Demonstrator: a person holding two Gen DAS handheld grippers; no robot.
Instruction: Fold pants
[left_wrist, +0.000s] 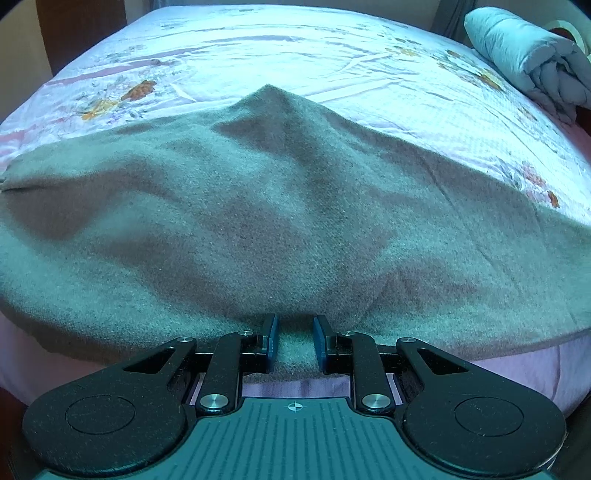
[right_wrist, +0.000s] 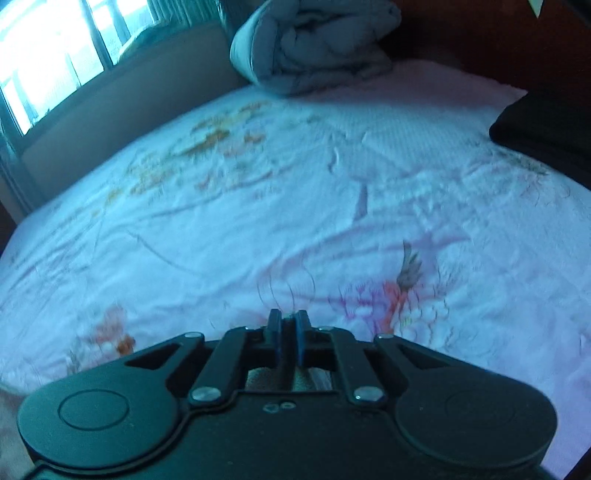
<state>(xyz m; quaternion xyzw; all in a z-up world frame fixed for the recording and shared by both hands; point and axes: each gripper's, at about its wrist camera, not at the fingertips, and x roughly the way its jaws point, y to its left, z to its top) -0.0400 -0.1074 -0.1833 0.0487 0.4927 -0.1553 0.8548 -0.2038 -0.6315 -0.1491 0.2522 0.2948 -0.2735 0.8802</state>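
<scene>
The grey fuzzy fleece pants lie spread across the near part of the bed with the pink flowered sheet, their long axis running from left to right in the left wrist view. The left end lies flat near the bed's left edge, the right end reaches the frame's right side, and the near edge hangs just over the bed's front edge. In the middle the cloth rises into a soft peak that points away toward the far side of the bed.

The left claw is narrowly open, with a bunch of the pants' near edge between its blue pads; the cloth fills the gap and the pads press on it. The right claw is closed over the bare sheet in a blurred view; a thin dark strip sits between its pads, and I cannot tell what that is.

A rolled grey quilt sits at the far corner of the bed. No container shows.
</scene>
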